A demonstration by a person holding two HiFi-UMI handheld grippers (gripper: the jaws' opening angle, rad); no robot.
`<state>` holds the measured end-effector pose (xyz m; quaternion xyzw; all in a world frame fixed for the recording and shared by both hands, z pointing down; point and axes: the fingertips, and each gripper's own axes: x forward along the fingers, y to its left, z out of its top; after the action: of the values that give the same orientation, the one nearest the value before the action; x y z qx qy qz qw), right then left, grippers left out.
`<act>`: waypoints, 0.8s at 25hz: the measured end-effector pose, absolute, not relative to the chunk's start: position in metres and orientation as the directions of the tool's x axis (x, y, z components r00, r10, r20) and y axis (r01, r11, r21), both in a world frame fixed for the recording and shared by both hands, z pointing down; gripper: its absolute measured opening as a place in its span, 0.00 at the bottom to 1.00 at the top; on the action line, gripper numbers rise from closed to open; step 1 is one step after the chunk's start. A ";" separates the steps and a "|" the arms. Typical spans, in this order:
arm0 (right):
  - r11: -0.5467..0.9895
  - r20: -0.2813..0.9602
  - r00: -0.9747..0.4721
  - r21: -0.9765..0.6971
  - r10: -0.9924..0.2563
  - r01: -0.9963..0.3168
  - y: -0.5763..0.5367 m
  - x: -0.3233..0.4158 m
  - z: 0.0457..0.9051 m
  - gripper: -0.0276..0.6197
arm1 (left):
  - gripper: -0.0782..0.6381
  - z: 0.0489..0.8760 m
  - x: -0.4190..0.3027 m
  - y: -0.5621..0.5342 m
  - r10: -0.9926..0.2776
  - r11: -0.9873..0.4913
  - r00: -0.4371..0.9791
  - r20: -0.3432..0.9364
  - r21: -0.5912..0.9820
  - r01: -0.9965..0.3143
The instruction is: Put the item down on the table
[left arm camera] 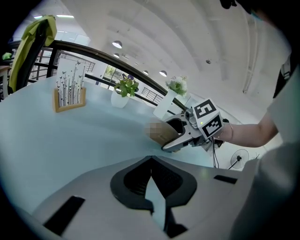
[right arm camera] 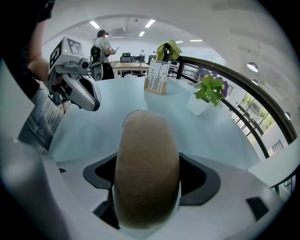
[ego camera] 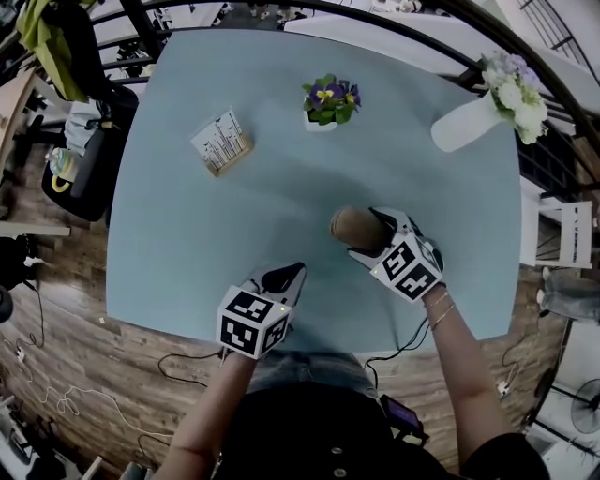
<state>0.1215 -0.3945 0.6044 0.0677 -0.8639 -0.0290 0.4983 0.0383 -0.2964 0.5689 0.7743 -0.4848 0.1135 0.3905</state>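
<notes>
A brown, rough-surfaced cylinder (ego camera: 352,225) lies sideways between the fingers of my right gripper (ego camera: 367,234), which is shut on it over the right middle of the pale blue table (ego camera: 187,234). In the right gripper view the cylinder (right arm camera: 146,173) fills the space between the jaws and hides the fingertips. From the left gripper view the cylinder (left arm camera: 161,133) sits low at the table surface; I cannot tell whether it touches. My left gripper (ego camera: 287,276) rests near the table's front edge, shut and empty, its jaws (left arm camera: 152,197) almost meeting.
A small potted plant (ego camera: 328,101) with purple and yellow flowers stands at the back centre. A wooden card holder (ego camera: 223,142) is at the back left. A white vase of pale flowers (ego camera: 473,120) leans at the back right. A dark railing (ego camera: 375,14) curves behind the table.
</notes>
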 end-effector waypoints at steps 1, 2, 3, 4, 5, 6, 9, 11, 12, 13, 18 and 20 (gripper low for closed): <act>0.990 0.863 -0.487 0.118 -0.138 -0.071 -0.393 0.121 0.606 0.64 | 0.13 0.570 0.039 -0.296 -0.659 -0.228 0.506 0.557 0.493 -0.840; 0.991 0.869 -0.477 0.121 -0.130 -0.050 -0.392 0.120 0.607 0.64 | 0.13 0.571 0.039 -0.296 -0.655 -0.229 0.507 0.561 0.492 -0.840; 0.992 0.876 -0.465 0.127 -0.125 -0.028 -0.390 0.120 0.609 0.64 | 0.13 0.572 0.040 -0.296 -0.652 -0.230 0.507 0.564 0.490 -0.841; 0.991 0.883 -0.452 0.135 -0.122 -0.005 -0.389 0.119 0.612 0.64 | 0.13 0.572 0.040 -0.295 -0.650 -0.231 0.507 0.566 0.489 -0.841; 0.990 0.890 -0.441 0.141 -0.120 0.015 -0.388 0.119 0.614 0.64 | 0.13 0.572 0.040 -0.295 -0.649 -0.231 0.507 0.567 0.488 -0.841; 0.989 0.895 -0.430 0.146 -0.118 0.032 -0.387 0.119 0.617 0.64 | 0.13 0.573 0.041 -0.295 -0.648 -0.232 0.508 0.568 0.488 -0.842; 0.986 0.909 -0.401 0.154 -0.117 0.059 -0.386 0.118 0.622 0.64 | 0.13 0.574 0.043 -0.293 -0.638 -0.235 0.513 0.574 0.489 -0.840; 0.985 0.914 -0.389 0.157 -0.120 0.065 -0.386 0.118 0.622 0.64 | 0.13 0.573 0.043 -0.292 -0.632 -0.241 0.518 0.577 0.489 -0.838; 0.985 0.915 -0.386 0.157 -0.119 0.069 -0.385 0.118 0.623 0.64 | 0.13 0.573 0.043 -0.291 -0.631 -0.243 0.518 0.577 0.488 -0.839; 0.985 0.915 -0.385 0.156 -0.116 0.074 -0.385 0.118 0.623 0.64 | 0.13 0.572 0.043 -0.290 -0.631 -0.244 0.518 0.578 0.485 -0.839; 0.988 0.914 -0.389 0.148 -0.116 0.053 -0.384 0.118 0.622 0.64 | 0.13 0.570 0.041 -0.290 -0.626 -0.254 0.518 0.582 0.476 -0.842; 0.986 0.915 -0.387 0.153 -0.119 0.059 -0.384 0.119 0.621 0.65 | 0.13 0.569 0.041 -0.290 -0.621 -0.265 0.524 0.584 0.472 -0.841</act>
<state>0.1188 -0.3836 0.6214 0.0179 -0.8288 -0.0804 0.5535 0.0405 -0.2902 0.5686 0.7825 -0.4668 0.1423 0.3867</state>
